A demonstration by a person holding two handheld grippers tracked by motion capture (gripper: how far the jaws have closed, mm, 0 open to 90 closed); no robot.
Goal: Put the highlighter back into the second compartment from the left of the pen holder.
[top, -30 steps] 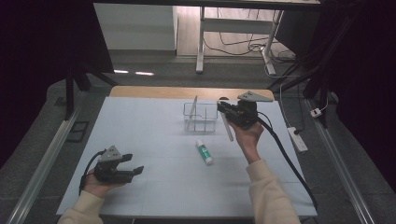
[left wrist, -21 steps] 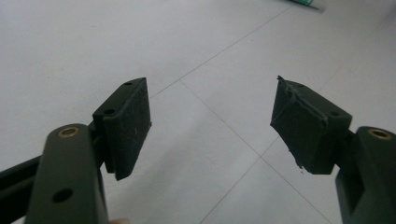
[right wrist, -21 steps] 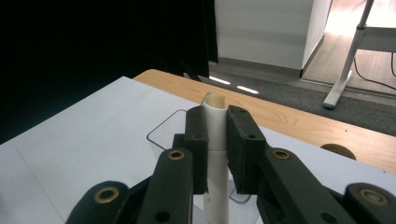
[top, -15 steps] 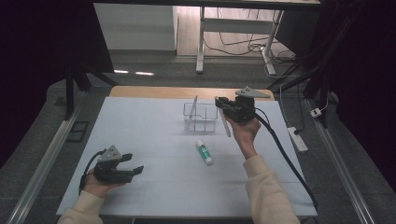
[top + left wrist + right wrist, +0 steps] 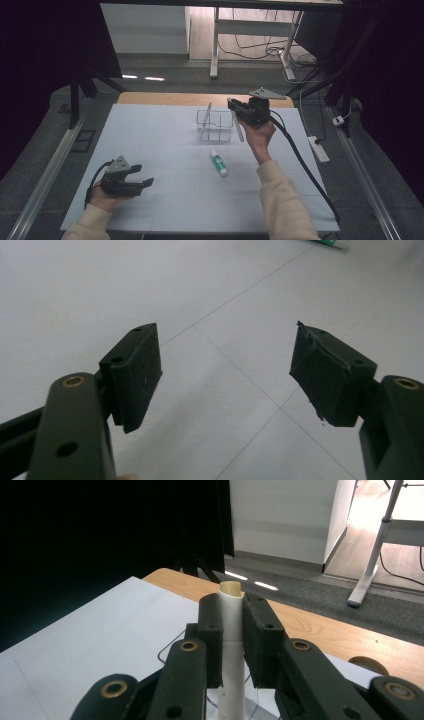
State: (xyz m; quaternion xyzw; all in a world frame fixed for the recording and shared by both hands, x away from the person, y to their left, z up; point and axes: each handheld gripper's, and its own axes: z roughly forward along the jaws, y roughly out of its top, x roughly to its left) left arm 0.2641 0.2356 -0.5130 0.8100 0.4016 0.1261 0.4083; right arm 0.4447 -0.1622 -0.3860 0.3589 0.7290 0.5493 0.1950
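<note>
1. We start at the right gripper (image 5: 232,630). Its two black jaws are clamped on a white tube (image 5: 231,630), a slim cylinder with a cream-coloured end poking out just past the pads. In the right gripper view the tube runs straight along the jaws, from the bottom of the picture up through the pads.

2. In the high view, the right gripper (image 5: 239,111) is raised above the far half of the table, and the white tube (image 5: 239,133) hangs below it, its long axis close to upright, tilted a little.

3. Just to the left of the hanging tube stands a wire basket (image 5: 215,125), a small open rack with compartments. The tube's lower end is beside the basket's right wall and, as far as we can tell, outside it rather than in a compartment. We judge the coming move turns on this: the basket lies to the left of the jaws, and the tube would need to go over the rim, end first.

4. The left gripper (image 5: 225,375) has its jaws wide apart with nothing between them. Below the pads we see bare white table (image 5: 100,290).

5. In the high view, the left gripper (image 5: 142,181) rests low at the near left of the table, well apart from the basket. The right hand is far nearer to it.

6. A second white tube with a green label (image 5: 218,162) lies flat on the table between the two hands, near the basket, its long axis slanting.
</note>
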